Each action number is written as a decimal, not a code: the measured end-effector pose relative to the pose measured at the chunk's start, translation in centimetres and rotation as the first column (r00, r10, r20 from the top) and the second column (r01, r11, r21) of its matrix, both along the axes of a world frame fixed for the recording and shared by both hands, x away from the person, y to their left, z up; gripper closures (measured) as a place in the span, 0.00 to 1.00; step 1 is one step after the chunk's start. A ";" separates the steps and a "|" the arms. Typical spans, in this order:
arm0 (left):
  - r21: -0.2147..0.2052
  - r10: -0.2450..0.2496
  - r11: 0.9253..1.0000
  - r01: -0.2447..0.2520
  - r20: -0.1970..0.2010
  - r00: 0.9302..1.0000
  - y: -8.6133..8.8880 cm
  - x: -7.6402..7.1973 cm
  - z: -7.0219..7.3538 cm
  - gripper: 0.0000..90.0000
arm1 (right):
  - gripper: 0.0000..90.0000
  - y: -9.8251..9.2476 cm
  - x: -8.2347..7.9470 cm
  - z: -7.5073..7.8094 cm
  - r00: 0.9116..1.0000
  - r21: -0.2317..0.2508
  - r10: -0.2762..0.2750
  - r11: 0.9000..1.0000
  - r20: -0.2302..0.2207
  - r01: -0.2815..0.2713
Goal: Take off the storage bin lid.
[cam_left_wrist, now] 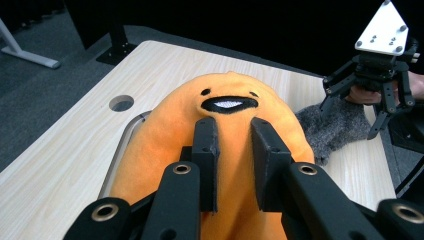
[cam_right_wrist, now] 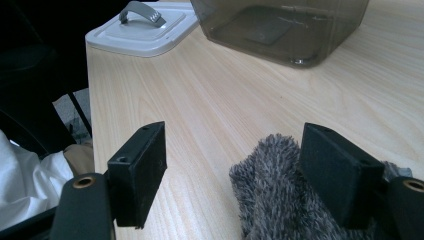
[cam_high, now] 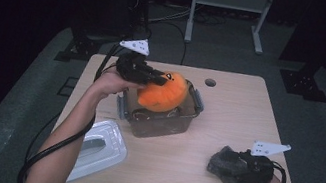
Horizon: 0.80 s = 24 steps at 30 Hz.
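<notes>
The left gripper [cam_high: 153,75] is clamped on an orange plush toy [cam_high: 163,93] with a small black-and-white face; in the left gripper view its two black jaws stand narrow, pinching a fold of the orange fabric just below the face. The toy sits in the mouth of a clear, smoke-tinted storage box [cam_high: 158,118] near the middle of the desk [cam_high: 228,113], its upper half bulging above the rim, tilted toward the far left corner. The right gripper [cam_high: 245,168] rests near the desk's near right corner over a grey fuzzy cloth [cam_high: 226,167]. In the right gripper view its jaws stand wide apart; the cloth [cam_right_wrist: 280,195] lies between them, up against the right-hand pad, while the left-hand pad is clear of it with bare wood showing in the gap. The box's white lid [cam_high: 100,146], with a grey handle, lies flat at the near left edge of the desk, well apart from both grippers.
</notes>
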<state>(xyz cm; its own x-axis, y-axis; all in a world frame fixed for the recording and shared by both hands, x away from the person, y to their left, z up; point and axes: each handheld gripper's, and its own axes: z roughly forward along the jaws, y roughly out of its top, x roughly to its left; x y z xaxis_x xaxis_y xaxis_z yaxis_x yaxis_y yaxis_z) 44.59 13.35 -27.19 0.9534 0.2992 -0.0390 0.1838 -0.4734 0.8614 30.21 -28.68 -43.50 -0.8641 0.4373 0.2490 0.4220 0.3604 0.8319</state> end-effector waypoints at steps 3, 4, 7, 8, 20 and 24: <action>0.008 0.002 1.000 -0.002 -0.001 1.000 -0.1 0.2 -0.3 0.84 | 0.29 0.0 0.0 0.0 1.000 0.001 0.000 1.000 0.001 0.000; 0.012 0.005 1.000 -0.005 0.001 1.000 -0.1 0.3 -0.4 0.84 | 0.29 0.0 0.0 0.0 1.000 0.002 0.000 1.000 0.000 0.000; 0.013 0.009 1.000 -0.009 -0.002 1.000 0.0 0.5 -0.5 0.84 | 0.29 -0.1 0.0 0.0 1.000 0.001 0.000 1.000 0.000 0.000; 0.012 0.012 1.000 -0.012 -0.001 1.000 0.1 0.6 -0.6 0.84 | 0.29 -0.1 -0.1 0.0 1.000 0.001 -0.001 1.000 0.000 0.001; 0.019 0.029 0.999 -0.029 -0.021 0.999 0.4 1.4 -2.1 0.84 | 0.29 -0.2 -0.2 0.0 1.000 0.000 -0.003 1.000 -0.003 0.003; 0.029 0.030 0.999 -0.030 -0.027 0.999 0.1 1.7 -2.8 0.84 | 0.29 -0.2 -0.2 0.0 1.000 0.003 -0.003 1.000 -0.002 0.003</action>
<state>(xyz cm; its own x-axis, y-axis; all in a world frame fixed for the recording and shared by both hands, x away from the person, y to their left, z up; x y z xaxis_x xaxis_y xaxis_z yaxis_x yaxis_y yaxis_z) 46.25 13.47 -29.98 0.9427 0.3291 -0.0559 0.2216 -0.4916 0.8422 30.02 -28.84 -43.54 -0.8624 0.4392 0.2519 0.4246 0.3563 0.8324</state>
